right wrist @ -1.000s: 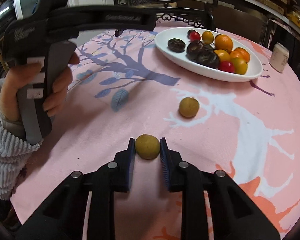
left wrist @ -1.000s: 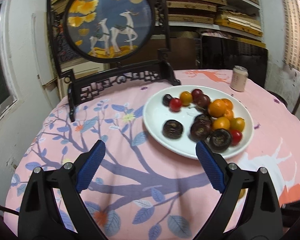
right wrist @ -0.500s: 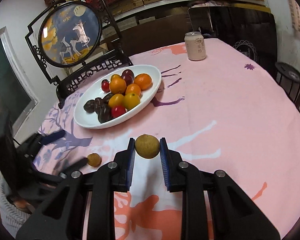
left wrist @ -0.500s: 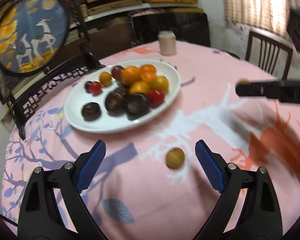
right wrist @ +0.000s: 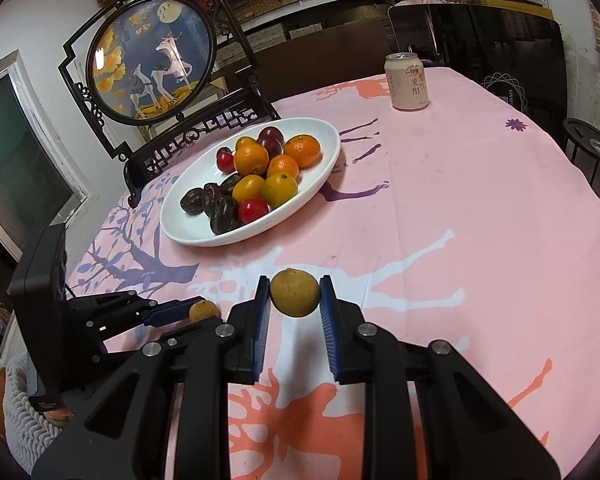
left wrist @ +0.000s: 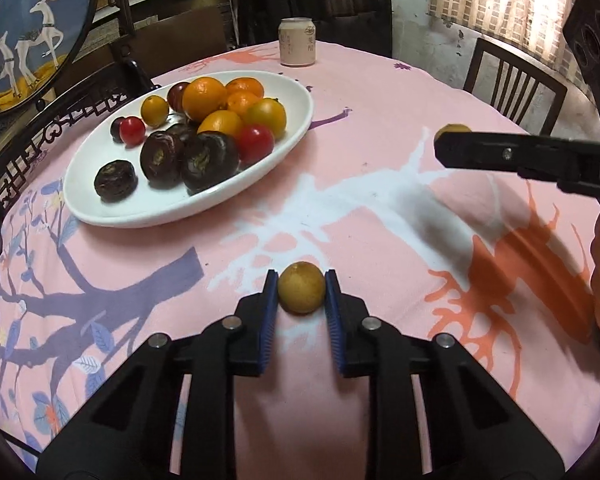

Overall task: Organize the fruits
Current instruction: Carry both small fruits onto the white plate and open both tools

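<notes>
Lying toward the upper left of both views, the white plate of mixed fruit sits on the pink-clothed counter. Left tongs are clamped on a yellow-brown fruit low on the cloth; right tongs grip a similar lifted fruit, roughly equally near.

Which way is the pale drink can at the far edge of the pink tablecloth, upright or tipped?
Upright. The pale drink can stands on its base on the pink tablecloth, top rim facing up, beyond the white oval plate.
</notes>
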`<action>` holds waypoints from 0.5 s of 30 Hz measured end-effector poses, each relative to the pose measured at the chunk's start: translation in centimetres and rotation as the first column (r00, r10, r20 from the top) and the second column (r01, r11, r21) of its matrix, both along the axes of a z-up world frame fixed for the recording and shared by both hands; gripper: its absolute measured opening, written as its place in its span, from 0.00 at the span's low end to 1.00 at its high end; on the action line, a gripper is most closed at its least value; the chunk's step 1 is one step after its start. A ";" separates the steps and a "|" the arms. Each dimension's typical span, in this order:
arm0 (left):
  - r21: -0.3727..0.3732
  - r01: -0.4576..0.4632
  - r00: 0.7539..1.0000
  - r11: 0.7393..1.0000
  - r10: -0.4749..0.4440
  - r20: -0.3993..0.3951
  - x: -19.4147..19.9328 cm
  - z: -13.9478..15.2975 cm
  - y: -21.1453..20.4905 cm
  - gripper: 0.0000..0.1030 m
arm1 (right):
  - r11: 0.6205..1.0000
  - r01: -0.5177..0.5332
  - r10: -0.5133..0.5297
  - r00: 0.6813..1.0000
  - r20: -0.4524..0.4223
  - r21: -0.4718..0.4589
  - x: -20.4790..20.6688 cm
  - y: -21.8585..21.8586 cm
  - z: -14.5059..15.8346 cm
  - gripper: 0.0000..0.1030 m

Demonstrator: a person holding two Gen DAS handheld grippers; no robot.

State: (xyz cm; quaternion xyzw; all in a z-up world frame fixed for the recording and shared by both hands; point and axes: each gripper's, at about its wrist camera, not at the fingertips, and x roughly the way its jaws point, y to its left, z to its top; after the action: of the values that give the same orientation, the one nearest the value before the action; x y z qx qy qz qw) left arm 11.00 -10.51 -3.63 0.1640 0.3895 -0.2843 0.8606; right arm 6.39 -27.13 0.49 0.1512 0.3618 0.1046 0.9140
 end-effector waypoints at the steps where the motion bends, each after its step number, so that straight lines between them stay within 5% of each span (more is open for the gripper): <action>1: 0.002 -0.011 1.000 1.000 0.011 0.006 0.0 0.1 0.1 0.23 | 1.000 0.001 -0.001 1.000 -0.002 0.000 0.1 0.0 -0.1 0.24; 8: -0.072 -0.175 0.973 0.982 0.184 0.140 0.6 4.5 3.4 0.23 | 0.999 -0.008 0.008 1.000 0.012 0.031 0.3 -0.1 0.3 0.24; 15: -0.199 -0.353 0.908 0.914 0.386 0.165 5.3 11.1 7.2 0.23 | 1.000 -0.003 0.002 0.993 0.117 0.008 4.7 0.3 7.2 0.24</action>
State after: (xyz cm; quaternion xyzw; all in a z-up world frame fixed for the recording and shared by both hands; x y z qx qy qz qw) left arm 16.35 -3.32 7.44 0.0434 0.3000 -0.1289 0.9442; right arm 11.06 -26.87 7.66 0.1479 0.3071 0.1159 0.9329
